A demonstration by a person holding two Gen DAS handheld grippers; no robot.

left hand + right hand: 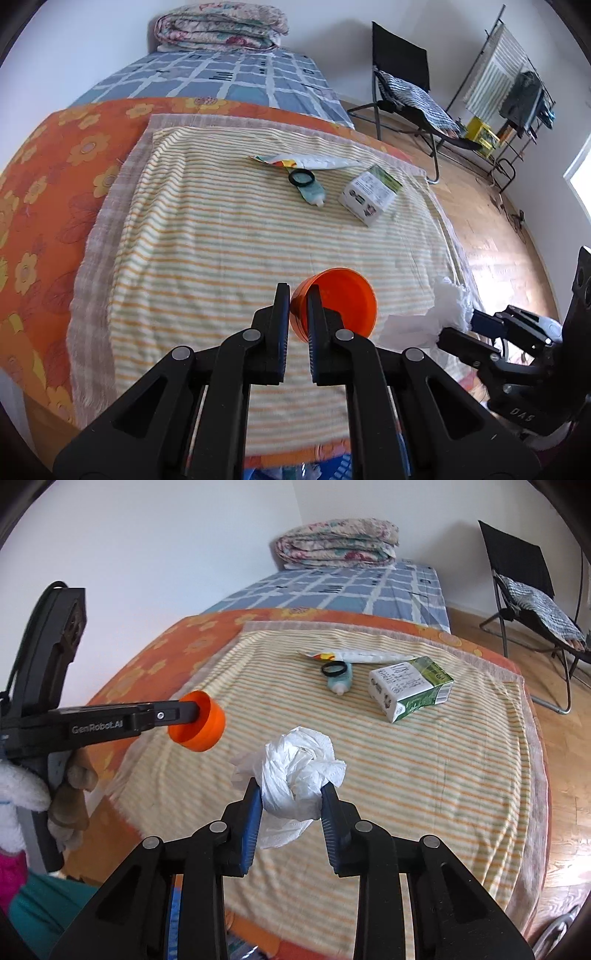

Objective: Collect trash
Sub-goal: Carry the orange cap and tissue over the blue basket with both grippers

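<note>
Left claw [297,291] clamps orange cap [340,301], right claw [291,794] clamps tissue [299,771]; carton [410,686] beyond

The left gripper [298,295] pinches the rim of a round orange plastic cap [338,301] above the yellow-and-orange striped towel [229,236]. At three o'clock the right gripper [456,326] clamps a crumpled white paper tissue [443,308]. Towards twelve o'clock lie a squeezed white tube [325,162], a black ring [301,178] and a green-and-white carton [371,194].
</note>
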